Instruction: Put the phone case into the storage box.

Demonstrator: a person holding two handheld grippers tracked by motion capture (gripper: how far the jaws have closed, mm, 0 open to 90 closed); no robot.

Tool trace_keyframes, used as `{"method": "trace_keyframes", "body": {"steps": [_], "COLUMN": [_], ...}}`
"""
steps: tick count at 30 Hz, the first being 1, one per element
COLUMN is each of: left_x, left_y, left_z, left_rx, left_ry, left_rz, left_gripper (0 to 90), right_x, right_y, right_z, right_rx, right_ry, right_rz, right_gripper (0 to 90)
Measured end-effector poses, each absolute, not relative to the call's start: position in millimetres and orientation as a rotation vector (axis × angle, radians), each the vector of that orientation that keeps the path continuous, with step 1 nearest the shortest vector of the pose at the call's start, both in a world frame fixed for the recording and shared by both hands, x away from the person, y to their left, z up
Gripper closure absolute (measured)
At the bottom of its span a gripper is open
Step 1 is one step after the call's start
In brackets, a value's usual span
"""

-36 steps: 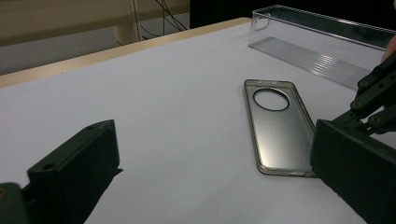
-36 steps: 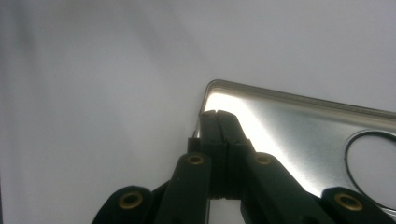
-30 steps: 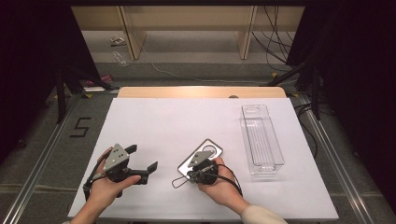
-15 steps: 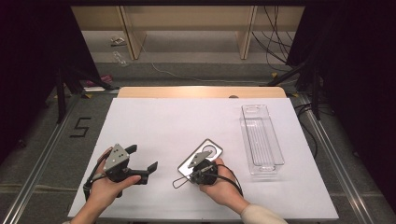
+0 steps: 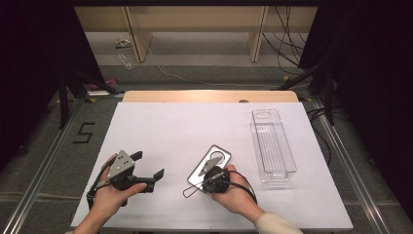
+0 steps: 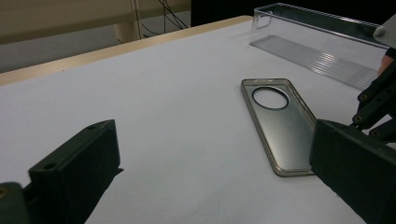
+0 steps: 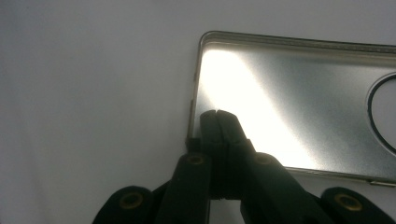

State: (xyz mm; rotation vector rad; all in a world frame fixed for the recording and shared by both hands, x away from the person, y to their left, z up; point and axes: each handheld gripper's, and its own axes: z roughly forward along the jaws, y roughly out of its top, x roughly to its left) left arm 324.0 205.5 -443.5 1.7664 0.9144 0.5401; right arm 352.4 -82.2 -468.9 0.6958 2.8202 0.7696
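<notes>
A translucent grey phone case (image 5: 217,155) (image 6: 280,126) (image 7: 303,102) with a round camera hole lies flat, inner side up, on the white table sheet (image 5: 185,126). My right gripper (image 5: 202,173) (image 7: 217,114) is shut, its tips resting over the case's inside just past the end away from the hole; I see nothing between the jaws. My left gripper (image 5: 147,165) (image 6: 217,186) is held to the left of the case, open wide and apart from it, with bare sheet between its jaws. In the left gripper view the right gripper's linkage (image 6: 376,98) stands at the right.
A long clear plastic tray (image 5: 272,146) (image 6: 317,42) lies empty at the right of the sheet. The table's wooden edge (image 5: 209,96) runs along the back, with shelving and cables on the floor beyond. A cable loop (image 5: 189,191) trails by the right hand.
</notes>
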Motion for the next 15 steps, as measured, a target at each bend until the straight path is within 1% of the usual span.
{"method": "trace_keyframes", "body": {"steps": [15], "left_x": [323.8], "left_y": [205.9], "left_z": [-443.4], "left_rx": [1.766], "left_ry": [0.914], "left_rz": [0.54], "left_gripper": [1.5], "right_x": [353.4], "right_y": [-99.9], "right_z": [-466.2], "right_rx": [0.707], "right_ry": [2.841], "right_rz": [0.696], "right_gripper": [90.0]}}
